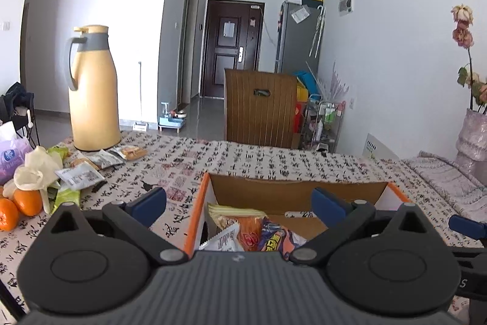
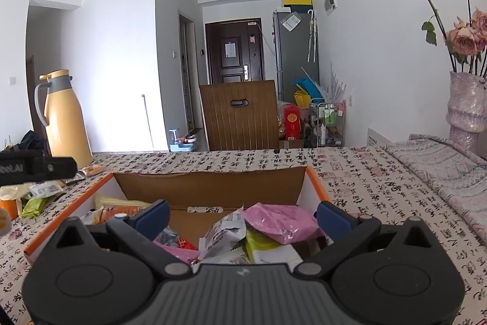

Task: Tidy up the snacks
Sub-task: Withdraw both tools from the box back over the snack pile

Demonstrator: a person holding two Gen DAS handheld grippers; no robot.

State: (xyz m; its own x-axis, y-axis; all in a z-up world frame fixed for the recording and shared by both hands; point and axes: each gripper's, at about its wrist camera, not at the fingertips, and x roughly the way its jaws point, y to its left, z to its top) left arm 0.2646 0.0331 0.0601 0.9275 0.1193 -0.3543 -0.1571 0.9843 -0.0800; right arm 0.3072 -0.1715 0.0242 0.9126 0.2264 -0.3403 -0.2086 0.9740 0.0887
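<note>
**Mia:** What is at the left edge of the table (image 1: 243,160)?

**Ben:** Two oranges (image 1: 18,206) sit there. Next to them is a heap of loose snack packets (image 1: 80,175). I think they wait there because nobody has put them away yet.

**Mia:** And the big yellow jug (image 1: 91,87)?

**Ben:** It stands up straight near the far left corner, just behind the packets. A small cookie pack (image 1: 132,153) lies by its foot.

**Mia:** Where do the snacks go?

**Ben:** Into the cardboard box (image 1: 201,203) with the orange rim, in the middle near the front edge. Its top is open, so things can drop straight in.

**Mia:** Is anything in it?

**Ben:** Yes! An orange bag (image 1: 248,229) and a purple bag (image 1: 274,239) lie at its left end. A pink packet (image 2: 274,221), a silver one (image 2: 225,233) and a green one (image 2: 260,244) are piled at its right end.

**Mia:** What are the two grabbers doing?

**Ben:** The left gripper (image 1: 239,203) is over the left end of the box. Its jaws are spread wide with nothing between them. The right gripper (image 2: 243,217) is over the right end, and its jaws are spread wide and empty too.

**Mia:** Why open?

**Ben:** My guess is they are ready to go fetch more.

**Mia:** And at the right edge?

**Ben:** A vase (image 2: 468,108) of dried roses stands in the far right corner, well away from the box.
</note>
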